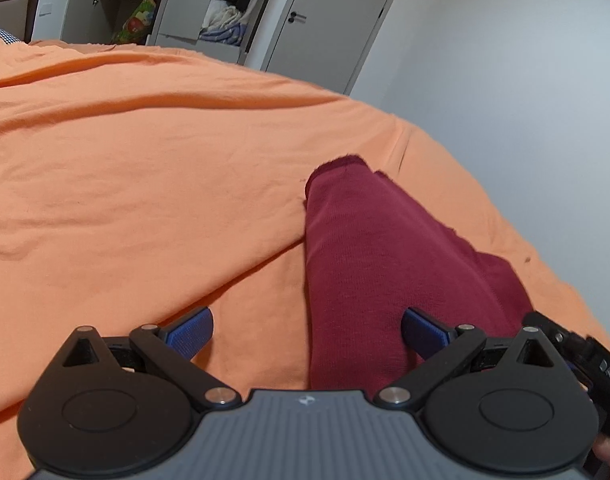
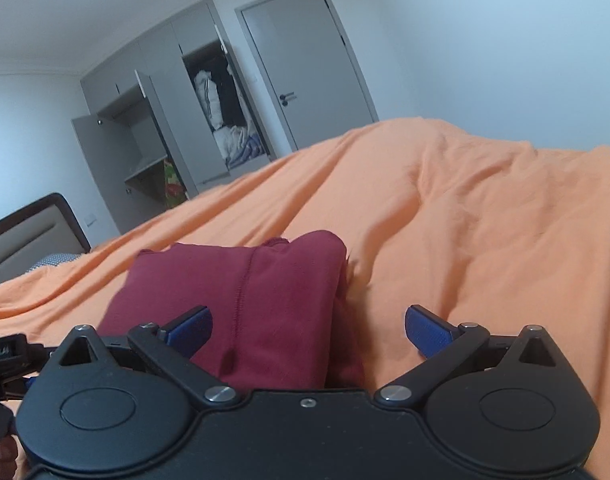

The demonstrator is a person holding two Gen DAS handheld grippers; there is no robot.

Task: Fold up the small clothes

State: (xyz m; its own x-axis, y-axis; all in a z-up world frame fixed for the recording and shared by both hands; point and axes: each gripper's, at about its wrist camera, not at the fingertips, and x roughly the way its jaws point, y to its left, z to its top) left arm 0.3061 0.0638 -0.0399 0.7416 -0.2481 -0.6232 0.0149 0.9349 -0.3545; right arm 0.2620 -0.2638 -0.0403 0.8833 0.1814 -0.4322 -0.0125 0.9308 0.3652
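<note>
The left gripper [image 1: 307,334] is spread wide and holds nothing, its right blue pad [image 1: 423,334] over the folded maroon garment [image 1: 369,264]. The right gripper [image 2: 308,332] is equally wide and empty, just over that garment. The garment lies on the orange bedsheet [image 1: 145,184].

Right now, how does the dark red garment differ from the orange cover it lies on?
The dark red garment is small and folded into a compact stack with tidy edges; the orange cover is far larger, spread across the whole bed. The garment looks smooth, with one stitched seam down it; the cover is rumpled with long wrinkles. Both are plain, single-colour cloth, and neither is gripped: both grippers hang open above them.
</note>
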